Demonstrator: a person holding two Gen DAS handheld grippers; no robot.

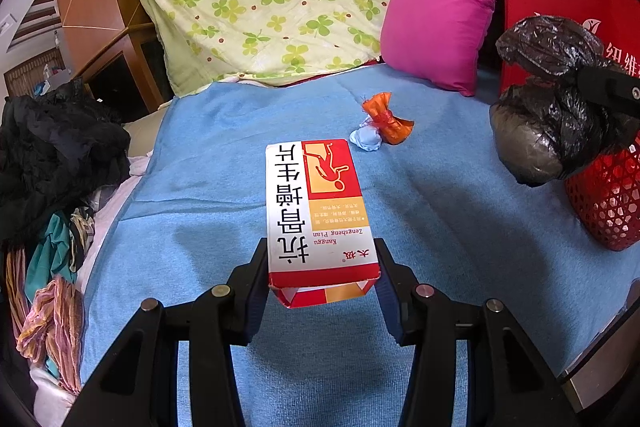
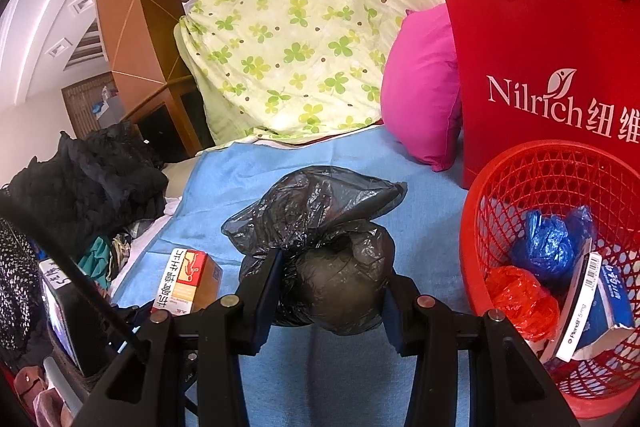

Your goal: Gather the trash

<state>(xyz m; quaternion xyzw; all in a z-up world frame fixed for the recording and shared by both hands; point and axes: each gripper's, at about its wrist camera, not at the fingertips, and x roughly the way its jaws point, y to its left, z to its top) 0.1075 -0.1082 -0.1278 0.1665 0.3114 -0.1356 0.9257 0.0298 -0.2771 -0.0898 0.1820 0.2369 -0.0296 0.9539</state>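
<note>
The left gripper (image 1: 322, 267) clamps the near end of the medicine box (image 1: 318, 211) above the blue blanket (image 1: 200, 211). The right gripper (image 2: 330, 291) is closed on the black bag (image 2: 320, 247), beside the red basket (image 2: 480, 211). Carry each one over the rim before releasing, bag first. The orange wrapper (image 1: 386, 119) waits farther back. Perhaps more trash lies hidden under the bag.

Bright, even light, sharp, fisheye-warped edges
</note>
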